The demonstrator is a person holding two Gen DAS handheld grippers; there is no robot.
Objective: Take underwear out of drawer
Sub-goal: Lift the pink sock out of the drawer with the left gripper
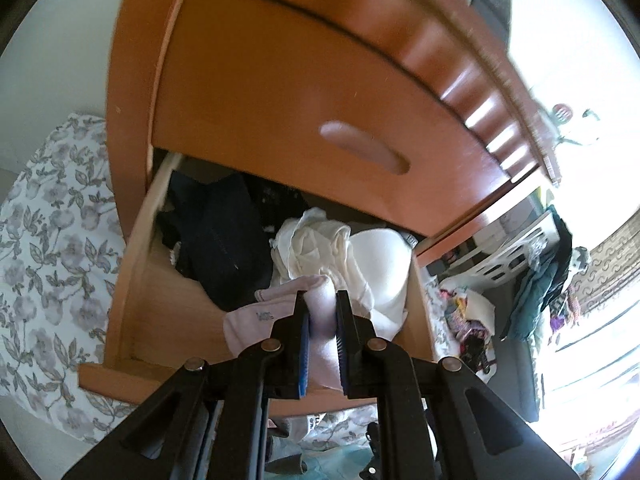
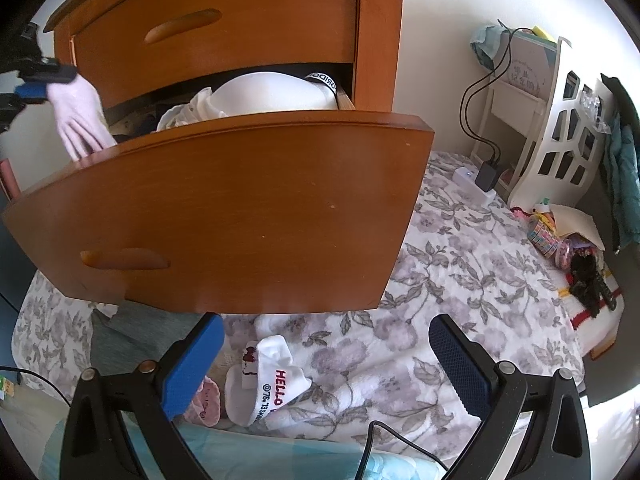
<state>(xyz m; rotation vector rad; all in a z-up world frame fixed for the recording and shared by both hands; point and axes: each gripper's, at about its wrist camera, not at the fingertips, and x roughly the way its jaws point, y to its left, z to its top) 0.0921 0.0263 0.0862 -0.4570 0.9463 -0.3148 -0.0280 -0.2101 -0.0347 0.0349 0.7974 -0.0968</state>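
The lower drawer [image 1: 132,280] of an orange wooden dresser stands pulled out. Inside lie dark clothes [image 1: 224,240], crumpled white garments [image 1: 316,244] and a white bra cup [image 1: 384,256]. My left gripper [image 1: 322,304] is shut on pale pink underwear [image 1: 256,316], which hangs above the drawer's front part. In the right wrist view the same gripper [image 2: 42,84] shows at the far left, the pink underwear [image 2: 80,116] dangling over the drawer front [image 2: 240,208]. My right gripper [image 2: 326,344] stands open below the drawer front, nothing between its fingers.
A floral quilt [image 2: 460,272] covers the floor. On it lie a white printed sock [image 2: 272,384], a pink item [image 2: 206,400] and a grey cloth [image 2: 136,332]. A white shelf unit [image 2: 560,136] with cables, a charger [image 2: 488,176] and hanging clothes stands at the right.
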